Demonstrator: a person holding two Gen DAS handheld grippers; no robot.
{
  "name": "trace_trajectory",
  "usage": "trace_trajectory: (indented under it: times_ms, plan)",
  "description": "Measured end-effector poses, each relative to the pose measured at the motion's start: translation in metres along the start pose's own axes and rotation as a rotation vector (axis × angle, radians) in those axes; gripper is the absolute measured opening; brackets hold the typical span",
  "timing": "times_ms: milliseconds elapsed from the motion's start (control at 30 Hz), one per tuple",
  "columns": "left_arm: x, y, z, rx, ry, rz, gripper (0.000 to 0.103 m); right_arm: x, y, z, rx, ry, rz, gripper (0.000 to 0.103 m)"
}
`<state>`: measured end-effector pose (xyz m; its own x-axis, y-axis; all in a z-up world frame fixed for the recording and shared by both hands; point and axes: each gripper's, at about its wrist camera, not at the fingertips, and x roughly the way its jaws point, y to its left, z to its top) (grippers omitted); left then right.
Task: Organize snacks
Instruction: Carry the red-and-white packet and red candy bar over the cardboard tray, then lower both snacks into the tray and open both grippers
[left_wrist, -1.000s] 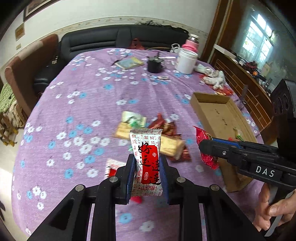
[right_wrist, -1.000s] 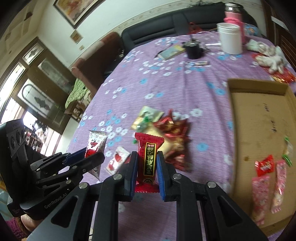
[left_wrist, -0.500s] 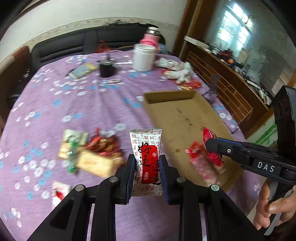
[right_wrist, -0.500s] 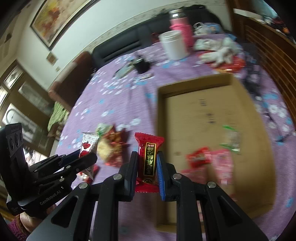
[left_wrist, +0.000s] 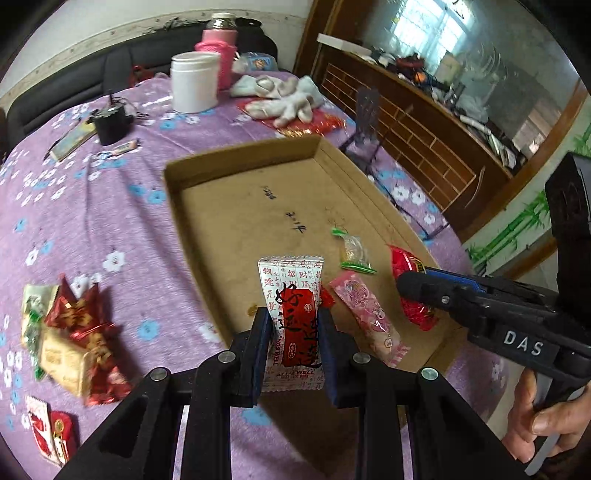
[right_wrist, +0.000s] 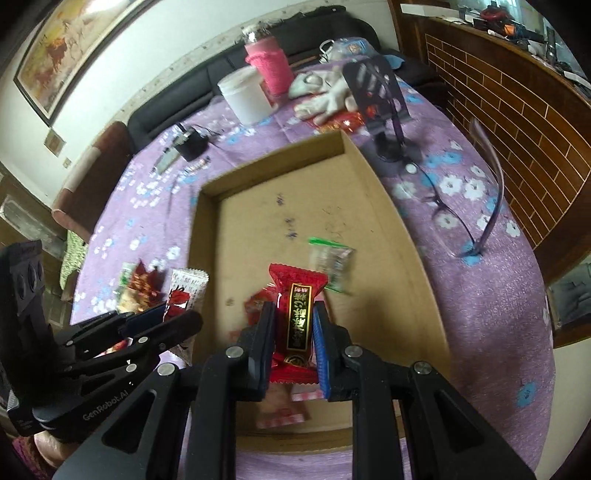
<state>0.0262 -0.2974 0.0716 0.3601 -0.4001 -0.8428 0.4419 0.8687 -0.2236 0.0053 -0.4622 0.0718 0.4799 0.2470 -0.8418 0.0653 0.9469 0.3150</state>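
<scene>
Snacks are the business here, and two are in transit: a white-and-red packet (left_wrist: 291, 325) stands upright, clamped between the narrow jaws of the left gripper (left_wrist: 293, 350), and a red packet with a black-and-gold label (right_wrist: 297, 317) is pinched the same way in the right gripper (right_wrist: 293, 347). A second ago both grippers hung over the loose pile on the purple flowered tablecloth (left_wrist: 92, 206); since then both have swung across, and each camera now looks down into the cardboard tray (left_wrist: 177, 206), with the pile of remaining wrappers (left_wrist: 74, 343) left behind on the cloth beside the tray's left wall. Both grips look unchanged through the move, the packets sitting at the same height in the jaws. That puts the carry close to its end, and I judge the next step is a release for each packet. Already lying on the tray floor near its front are a pink packet (left_wrist: 369, 321), a small clear packet with green ends (left_wrist: 352, 253) and a red piece partly hidden behind the white packet. The left packet hangs over the tray's near left part, the right one nearer the middle front. Farther off on the table stand a white jar (left_wrist: 194, 81), a pink flask (left_wrist: 218, 55) and a black phone stand (right_wrist: 380, 99), all well clear of the tray.
</scene>
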Motion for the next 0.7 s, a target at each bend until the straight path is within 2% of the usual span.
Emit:
trace_trajectory:
  times_ms: [267,633,700]
  plan:
    - [0.028,-0.012,-0.001,0.04,0.058,0.02,0.026,0.026,-0.009,0.0,0.002,0.049,-0.061,0.019]
    - [0.035,-0.011,0.0,0.056,0.072,-0.011,0.026,0.032,-0.015,-0.002,0.037,0.066,-0.071,0.019]
    - [0.035,-0.011,0.0,0.059,0.075,-0.018,0.029,0.029,-0.015,-0.002,0.046,0.061,-0.071,0.019]
